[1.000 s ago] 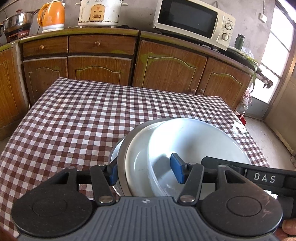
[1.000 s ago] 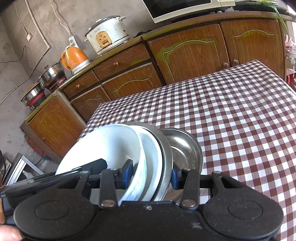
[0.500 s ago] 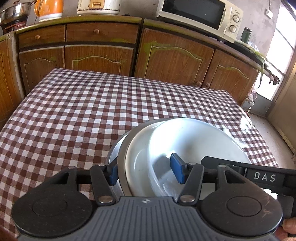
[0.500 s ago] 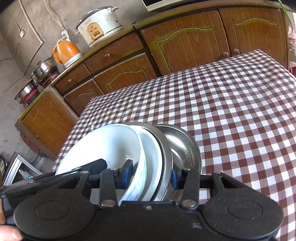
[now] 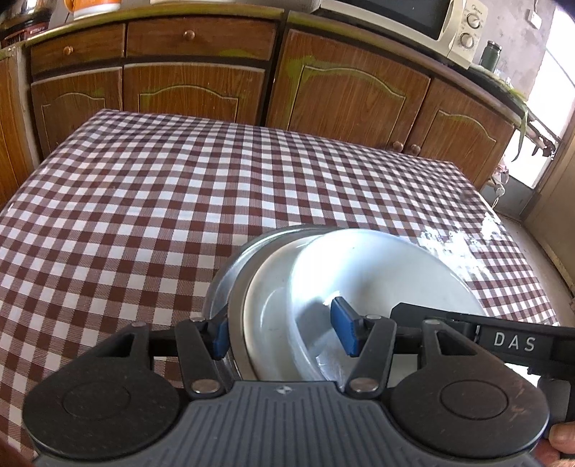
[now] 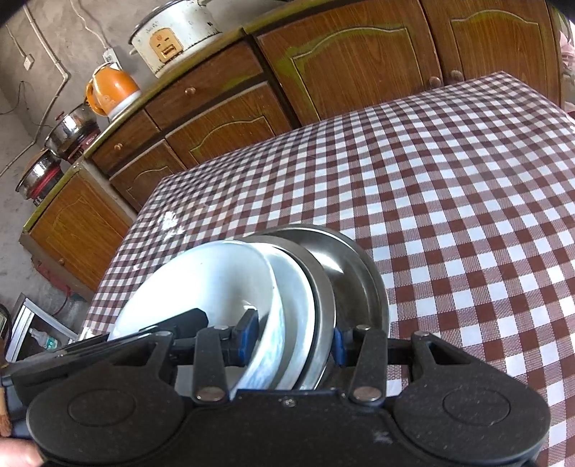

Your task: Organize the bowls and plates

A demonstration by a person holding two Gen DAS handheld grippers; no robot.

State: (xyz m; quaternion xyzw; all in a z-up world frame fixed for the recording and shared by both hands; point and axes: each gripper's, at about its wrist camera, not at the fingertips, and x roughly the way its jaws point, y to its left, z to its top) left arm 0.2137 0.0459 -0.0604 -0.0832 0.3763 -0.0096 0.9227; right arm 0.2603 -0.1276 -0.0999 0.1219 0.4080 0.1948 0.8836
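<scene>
A nested stack stands tilted on edge above the checked table (image 5: 179,201): a white bowl (image 5: 377,273), a white plate (image 5: 269,298), a steel plate (image 5: 237,298) and a steel bowl (image 5: 215,287) outermost. My left gripper (image 5: 282,334) is shut on this stack, one blue pad inside the white bowl and the other behind the steel rim. My right gripper (image 6: 293,339) is shut on the same stack from the opposite side. There the white bowl (image 6: 201,283), white plate (image 6: 294,298), steel plate (image 6: 323,287) and steel bowl (image 6: 352,273) sit between its pads.
Wooden cabinets (image 5: 201,89) run along the table's far side. A microwave (image 5: 431,21), a rice cooker (image 6: 172,36), an orange kettle (image 6: 111,89) and steel pots (image 6: 68,129) stand on the counter. The table drops off at its left edge (image 6: 118,251) and its right edge (image 5: 503,222).
Both grippers have sunk towards the table with the stack and moved forwards. The cabinets have slid up in both views. The grip on the stack looks the same.
</scene>
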